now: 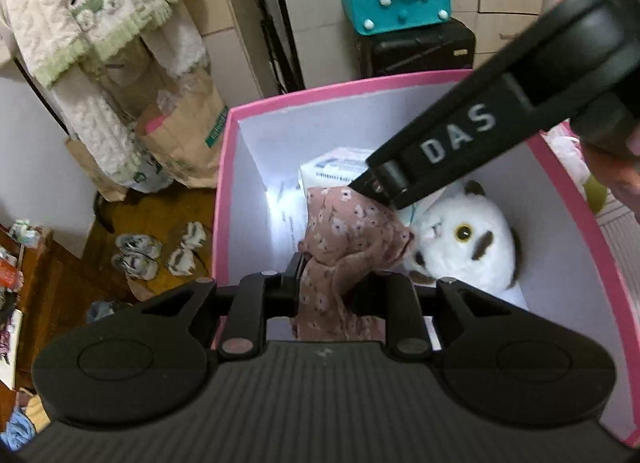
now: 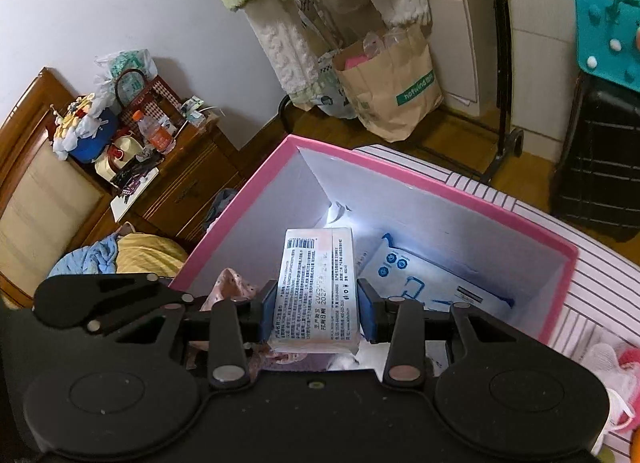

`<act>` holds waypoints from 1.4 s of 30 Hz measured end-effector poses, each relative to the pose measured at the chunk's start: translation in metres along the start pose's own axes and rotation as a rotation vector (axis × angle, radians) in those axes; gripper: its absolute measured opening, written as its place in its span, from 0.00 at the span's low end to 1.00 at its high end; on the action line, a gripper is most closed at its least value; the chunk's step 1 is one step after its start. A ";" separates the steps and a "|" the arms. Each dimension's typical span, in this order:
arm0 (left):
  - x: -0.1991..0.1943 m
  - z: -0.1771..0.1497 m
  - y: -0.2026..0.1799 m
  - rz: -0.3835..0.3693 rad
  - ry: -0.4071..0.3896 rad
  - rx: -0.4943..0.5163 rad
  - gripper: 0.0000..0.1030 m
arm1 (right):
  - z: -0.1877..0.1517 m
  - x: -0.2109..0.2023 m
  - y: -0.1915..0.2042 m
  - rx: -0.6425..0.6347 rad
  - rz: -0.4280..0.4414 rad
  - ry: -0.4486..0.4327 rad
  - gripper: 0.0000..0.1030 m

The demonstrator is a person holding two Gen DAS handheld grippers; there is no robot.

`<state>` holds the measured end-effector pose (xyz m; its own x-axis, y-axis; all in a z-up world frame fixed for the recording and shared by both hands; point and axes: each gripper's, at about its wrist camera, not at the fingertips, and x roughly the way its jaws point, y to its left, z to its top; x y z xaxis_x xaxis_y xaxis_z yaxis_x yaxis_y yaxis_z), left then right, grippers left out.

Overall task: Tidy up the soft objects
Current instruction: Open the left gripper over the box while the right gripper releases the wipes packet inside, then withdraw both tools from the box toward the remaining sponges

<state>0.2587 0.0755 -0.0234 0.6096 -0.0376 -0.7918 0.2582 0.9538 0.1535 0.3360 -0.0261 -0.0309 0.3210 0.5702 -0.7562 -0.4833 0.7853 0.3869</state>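
the left gripper (image 1: pixel 332 283) is clamped on a pink floral cloth (image 1: pixel 344 239) over the pink box (image 1: pixel 280 101); beyond it lies a white plush owl (image 1: pixel 468 243). the right gripper (image 2: pixel 318 303) grips a tissue pack (image 2: pixel 316 283) above the same box, wet-wipes packet (image 2: pixel 420 275) farther in.

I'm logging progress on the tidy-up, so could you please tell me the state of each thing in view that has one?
Pink box: open, no lid.
Floral cloth: bunched, between the left claw's fingers, over the box.
Tissue pack: clamped upright in the right claw, over the box.
Plush toy: lying in the box.
Wipes pack: flat on the box floor.
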 end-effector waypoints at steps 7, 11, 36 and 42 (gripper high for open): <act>0.005 0.006 0.011 -0.022 -0.015 -0.040 0.42 | 0.009 0.016 -0.006 0.030 -0.006 0.008 0.44; -0.002 0.004 0.011 -0.046 -0.038 -0.015 0.36 | 0.012 0.024 -0.008 0.020 -0.039 0.014 0.44; -0.068 -0.026 0.018 -0.080 -0.089 -0.079 0.36 | -0.022 -0.037 0.016 -0.053 -0.014 -0.057 0.47; -0.096 -0.032 0.004 -0.095 -0.117 -0.053 0.39 | -0.050 -0.090 0.022 -0.104 -0.034 -0.125 0.47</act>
<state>0.1770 0.0926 0.0347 0.6687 -0.1597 -0.7262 0.2805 0.9587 0.0474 0.2559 -0.0722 0.0198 0.4342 0.5748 -0.6937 -0.5501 0.7789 0.3011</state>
